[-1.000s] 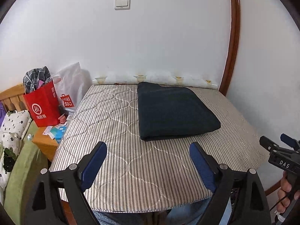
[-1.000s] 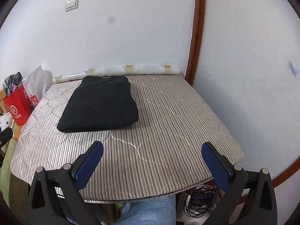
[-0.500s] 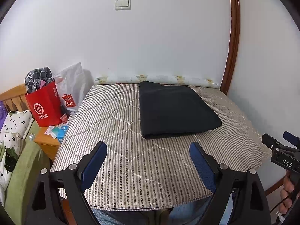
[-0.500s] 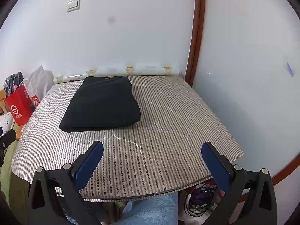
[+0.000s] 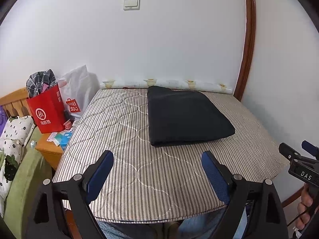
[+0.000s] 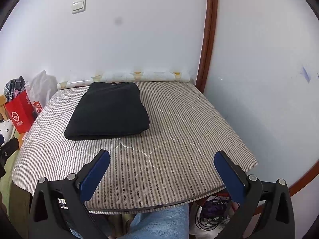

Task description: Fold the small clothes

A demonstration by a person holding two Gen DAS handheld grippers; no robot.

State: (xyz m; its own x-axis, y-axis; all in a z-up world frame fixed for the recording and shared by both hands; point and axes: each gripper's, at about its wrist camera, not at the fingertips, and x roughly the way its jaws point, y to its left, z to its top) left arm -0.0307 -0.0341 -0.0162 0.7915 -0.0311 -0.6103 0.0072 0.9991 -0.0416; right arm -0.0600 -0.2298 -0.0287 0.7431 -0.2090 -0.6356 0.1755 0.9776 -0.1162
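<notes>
Black folded garment (image 5: 187, 117) is seen mid-frame on the striped table (image 5: 127, 131), beyond the left gripper (image 5: 157, 165) and right gripper (image 6: 161, 167), both spread wide and empty; neatly squared.

Folded dark garment (image 5: 187, 117) on striped table (image 5: 123, 131) (left gripper (image 5: 157, 167) wide, empty)

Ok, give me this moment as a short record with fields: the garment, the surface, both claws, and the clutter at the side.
garment: dark folded cloth, lying flat, toward the far wall
surface: striped quilted pad covering the table
left claw: open, nothing between its pads, near the front edge, apart from the cloth
right claw: open, holding nothing, near the front edge
side clutter: red paper bag and white plastic bag left of the pad
wall: light switch above the cloth
</notes>
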